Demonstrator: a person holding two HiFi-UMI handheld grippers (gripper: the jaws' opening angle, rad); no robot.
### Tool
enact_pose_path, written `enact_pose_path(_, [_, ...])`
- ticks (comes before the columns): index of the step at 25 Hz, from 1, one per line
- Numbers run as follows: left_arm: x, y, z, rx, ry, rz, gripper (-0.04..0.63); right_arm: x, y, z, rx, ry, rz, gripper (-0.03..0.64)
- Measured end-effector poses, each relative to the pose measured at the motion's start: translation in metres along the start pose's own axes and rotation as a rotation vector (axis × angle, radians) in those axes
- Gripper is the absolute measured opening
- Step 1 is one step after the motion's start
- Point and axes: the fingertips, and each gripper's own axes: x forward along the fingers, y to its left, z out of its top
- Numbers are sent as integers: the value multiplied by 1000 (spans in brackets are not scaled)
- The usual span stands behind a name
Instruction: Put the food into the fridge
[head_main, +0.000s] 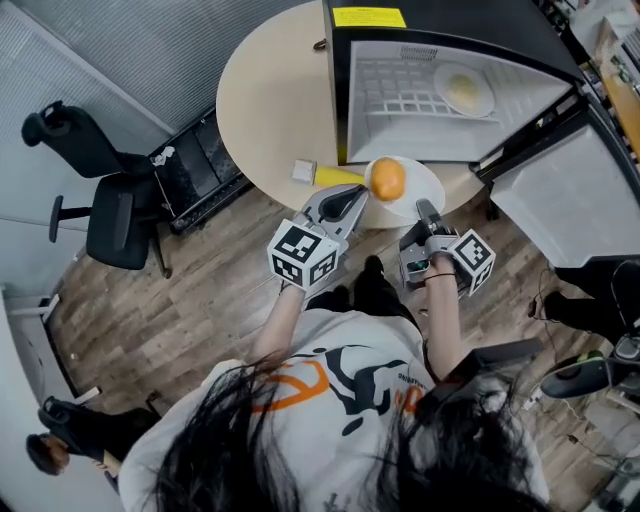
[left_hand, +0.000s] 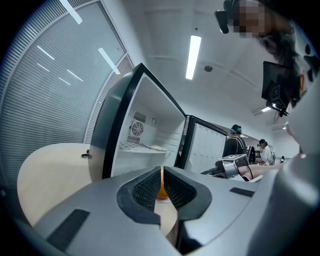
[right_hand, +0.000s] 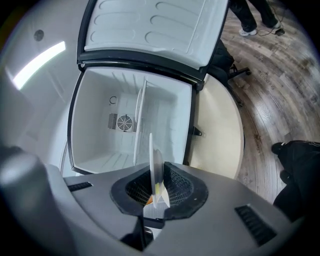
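An orange (head_main: 387, 179) lies on a white plate (head_main: 425, 187) held level just in front of the open mini fridge (head_main: 400, 130). My right gripper (head_main: 424, 212) is shut on the plate's near rim; in the right gripper view the plate (right_hand: 154, 160) stands edge-on between the pads. My left gripper (head_main: 352, 197) is at the plate's left edge, jaws together with only a thin slit. Through that slit the left gripper view shows the orange (left_hand: 161, 192). Inside the fridge, a second plate (head_main: 464, 90) with food rests on the wire shelf.
The fridge stands on a round beige table (head_main: 270, 90), its door (head_main: 570, 190) swung open to the right. A yellow item (head_main: 335, 177) and a small white square (head_main: 303, 171) lie near the plate. An office chair (head_main: 105, 215) stands at the left.
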Motion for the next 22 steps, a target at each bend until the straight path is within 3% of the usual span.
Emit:
enact_pose_path(7, [25, 21, 2, -22, -8, 81, 25, 45, 0, 18, -41, 108, -16, 37])
enact_pose_path(22, [69, 40, 7, -19, -3, 163, 23, 127, -24, 52, -125, 280, -76, 37])
